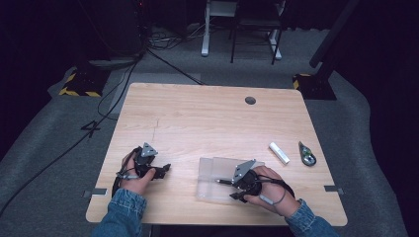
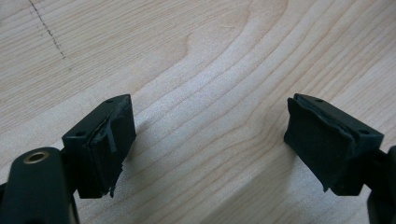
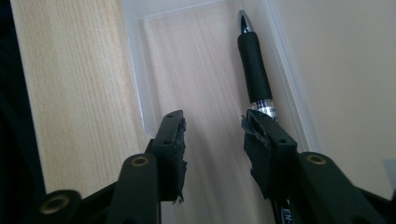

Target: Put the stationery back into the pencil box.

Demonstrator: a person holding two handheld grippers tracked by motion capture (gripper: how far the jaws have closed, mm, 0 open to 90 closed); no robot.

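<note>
A clear shallow plastic case (image 1: 210, 190) lies on the wooden table (image 1: 207, 118) near its front edge. In the right gripper view a black pen (image 3: 254, 70) with a silver tip lies inside the case (image 3: 135, 74) along one wall, its barrel running under one jaw. My right gripper (image 3: 212, 126) hangs over the case with its jaws apart and nothing between the pads; in the high view the right gripper (image 1: 226, 189) sits over the case's right part. My left gripper (image 1: 165, 169) rests at the front left. Its jaws (image 2: 210, 135) stand open over bare wood.
A white tube (image 1: 279, 152) and a small dark, green-marked object (image 1: 307, 154) lie to the right of the case. A round cable hole (image 1: 250, 100) is in the far part of the table. Cables and chair legs are on the floor beyond.
</note>
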